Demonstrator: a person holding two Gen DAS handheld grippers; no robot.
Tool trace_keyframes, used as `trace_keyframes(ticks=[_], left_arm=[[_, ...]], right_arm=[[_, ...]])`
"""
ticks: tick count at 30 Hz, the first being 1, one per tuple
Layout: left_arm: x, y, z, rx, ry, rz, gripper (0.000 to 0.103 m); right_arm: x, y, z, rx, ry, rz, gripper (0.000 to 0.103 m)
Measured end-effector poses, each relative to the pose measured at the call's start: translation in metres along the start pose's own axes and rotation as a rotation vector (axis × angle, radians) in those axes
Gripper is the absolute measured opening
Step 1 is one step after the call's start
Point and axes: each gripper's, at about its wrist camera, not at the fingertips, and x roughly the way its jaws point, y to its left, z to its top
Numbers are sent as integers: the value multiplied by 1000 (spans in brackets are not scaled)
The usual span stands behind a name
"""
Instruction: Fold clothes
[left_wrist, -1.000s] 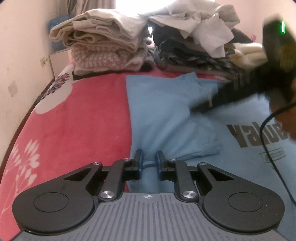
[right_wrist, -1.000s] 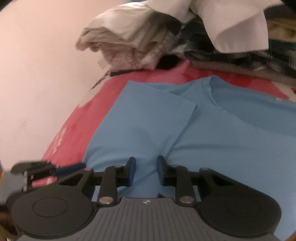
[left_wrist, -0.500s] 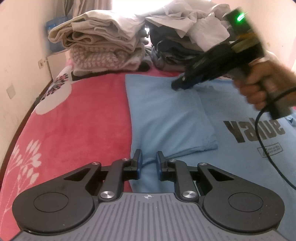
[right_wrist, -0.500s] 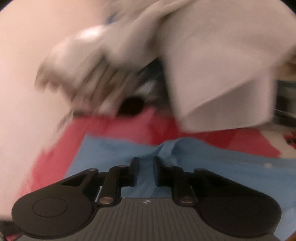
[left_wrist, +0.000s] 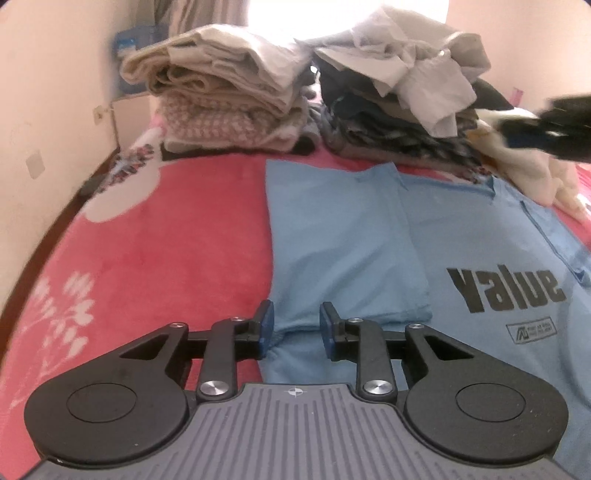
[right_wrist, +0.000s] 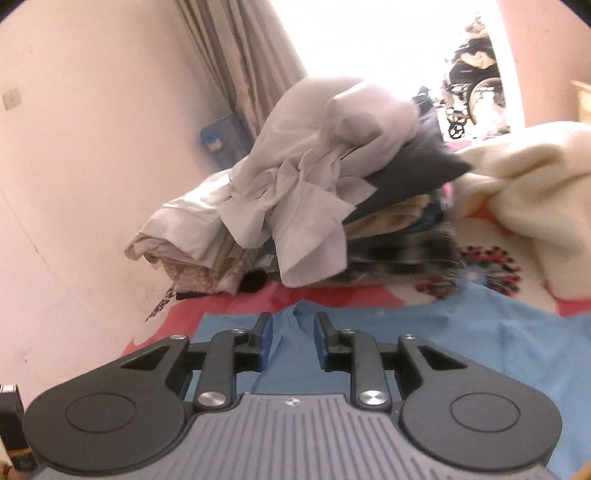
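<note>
A light blue T-shirt (left_wrist: 351, 240) lies flat on a red blanket (left_wrist: 166, 240). At its left edge the left gripper (left_wrist: 293, 326) is opening, gripping nothing. The right gripper (right_wrist: 292, 341), also opening and empty, hovers near its collar. Risk: the folded sleeve (left_wrist: 343, 236) could spring open unpinned.

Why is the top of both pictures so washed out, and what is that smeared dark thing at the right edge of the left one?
Left wrist view: window backlight bleaches the top; the smear is the right claw, blurred; the fisheye bends the wall. Right wrist view: same window glare; cream blanket and clothes pile are softened by blur.
</note>
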Motion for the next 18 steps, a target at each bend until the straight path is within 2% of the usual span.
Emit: trace_keyframes(ticks=[3,7,18], left_arm=[[-12,1,2,-19,9,24,31],[-30,5,0,-60,58,35,31],[-72,-1,-45,-140,232,-52,34]], right_arm=[[-26,2,-11,10,-17,-4,27],[-50,4,-27,8,-13,-16,27],[-65,27,-55,31,69,39,33]])
